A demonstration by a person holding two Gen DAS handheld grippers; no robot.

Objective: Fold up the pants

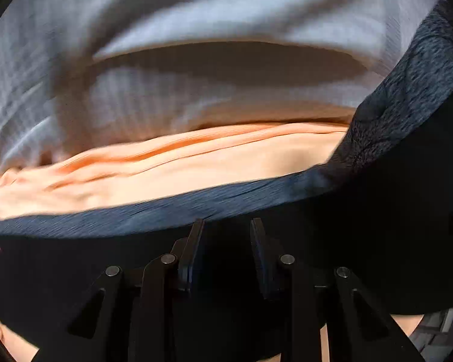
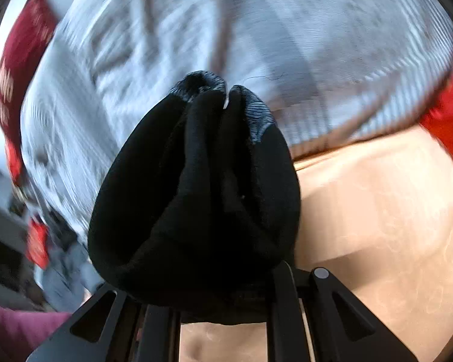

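Right wrist view: a bunched mass of black pants (image 2: 196, 199) fills the centre of the frame, gathered between the fingers of the right gripper (image 2: 214, 277), whose tips are buried in the cloth (jaw gap not visible). White ribbed bedding (image 2: 302, 45) spans the upper frame, blurred. A peach sheet (image 2: 377, 211) occupies the lower right. Red fabric (image 2: 21, 60) sits at upper left; another red patch (image 2: 450, 120) at the right edge.

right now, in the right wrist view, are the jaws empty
No, a bunched wad of the black pants fills the space between the jaws of the right gripper and bulges out in front of them.
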